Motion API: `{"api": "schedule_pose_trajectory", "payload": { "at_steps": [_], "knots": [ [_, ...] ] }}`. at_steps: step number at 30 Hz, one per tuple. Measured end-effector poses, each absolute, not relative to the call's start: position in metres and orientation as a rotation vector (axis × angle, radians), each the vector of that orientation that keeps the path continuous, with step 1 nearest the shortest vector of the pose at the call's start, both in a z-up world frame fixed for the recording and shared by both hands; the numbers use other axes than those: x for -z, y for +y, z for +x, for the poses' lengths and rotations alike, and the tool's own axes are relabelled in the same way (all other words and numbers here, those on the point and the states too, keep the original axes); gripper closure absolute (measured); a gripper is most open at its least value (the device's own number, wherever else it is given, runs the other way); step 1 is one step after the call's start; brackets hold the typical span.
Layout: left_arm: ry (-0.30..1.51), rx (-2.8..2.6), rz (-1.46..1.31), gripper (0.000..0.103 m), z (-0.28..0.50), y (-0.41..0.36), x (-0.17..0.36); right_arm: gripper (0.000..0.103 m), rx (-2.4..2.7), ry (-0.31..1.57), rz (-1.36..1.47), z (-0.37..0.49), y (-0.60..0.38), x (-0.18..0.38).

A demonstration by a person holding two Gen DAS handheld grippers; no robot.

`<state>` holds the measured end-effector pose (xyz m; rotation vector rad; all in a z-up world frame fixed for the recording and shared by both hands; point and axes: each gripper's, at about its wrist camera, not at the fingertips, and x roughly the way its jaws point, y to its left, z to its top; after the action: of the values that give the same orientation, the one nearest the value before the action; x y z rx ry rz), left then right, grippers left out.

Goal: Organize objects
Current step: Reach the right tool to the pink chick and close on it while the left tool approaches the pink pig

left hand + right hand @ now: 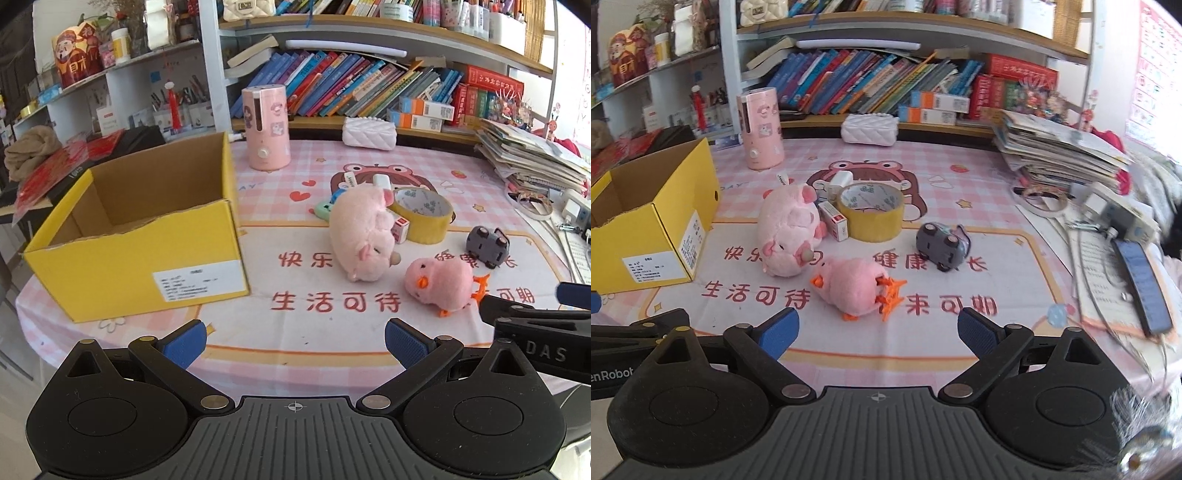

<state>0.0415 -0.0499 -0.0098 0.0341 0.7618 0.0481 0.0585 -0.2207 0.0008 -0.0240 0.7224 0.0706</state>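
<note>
An open, empty yellow cardboard box (pixel 140 254) (pixel 653 229) stands on the left of the table. A pink plush pig (pixel 360 236) (pixel 786 232), a pink plush chick (pixel 439 286) (pixel 855 288), a grey toy car (pixel 487 243) (pixel 942 247), a yellow tape roll (pixel 421 214) (pixel 871 210) and a small white-red box (pixel 400 229) (pixel 834 221) lie in the middle. My left gripper (pixel 295 343) is open and empty above the near table edge. My right gripper (pixel 877 332) is open and empty just short of the chick.
A pink cylinder appliance (pixel 266 129) (pixel 761 129) and a white quilted pouch (pixel 369 133) (pixel 870 129) stand at the back. Bookshelves line the rear. A paper stack (pixel 1060 151), cables and a phone (pixel 1145 288) crowd the right side.
</note>
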Motion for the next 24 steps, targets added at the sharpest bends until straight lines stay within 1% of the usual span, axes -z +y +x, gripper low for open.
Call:
{"api": "schedule_pose_trajectory", "payload": {
  "at_steps": [4, 12, 19, 21, 22, 23, 24],
  "knots": [
    [0.771, -0.083, 0.010, 0.000, 0.053, -0.054, 0.012, 0.020, -0.124, 0.743, -0.046, 0.082, -0.227, 0.006],
    [0.786, -0.221, -0.064, 0.000, 0.066, -0.045, 0.016, 0.021, -0.268, 0.770, -0.195, 0.124, -0.214, 0.026],
    [0.799, -0.286, -0.103, 0.000, 0.072, -0.041, 0.020, 0.025, -0.397, 0.819, -0.404, 0.149, -0.189, 0.057],
    [0.796, -0.289, -0.106, 0.000, 0.075, -0.043, 0.020, 0.030, -0.398, 0.822, -0.443, 0.153, -0.187, 0.064],
    [0.791, -0.286, -0.109, 0.000, 0.077, -0.045, 0.020, 0.034, -0.411, 0.813, -0.438, 0.155, -0.188, 0.065],
    [0.785, -0.282, -0.111, 0.000, 0.078, -0.047, 0.019, 0.040, -0.420, 0.811, -0.438, 0.156, -0.190, 0.065],
    [0.779, -0.275, -0.112, 0.000, 0.081, -0.050, 0.019, 0.043, -0.431, 0.810, -0.441, 0.157, -0.192, 0.065]
  ]
}}
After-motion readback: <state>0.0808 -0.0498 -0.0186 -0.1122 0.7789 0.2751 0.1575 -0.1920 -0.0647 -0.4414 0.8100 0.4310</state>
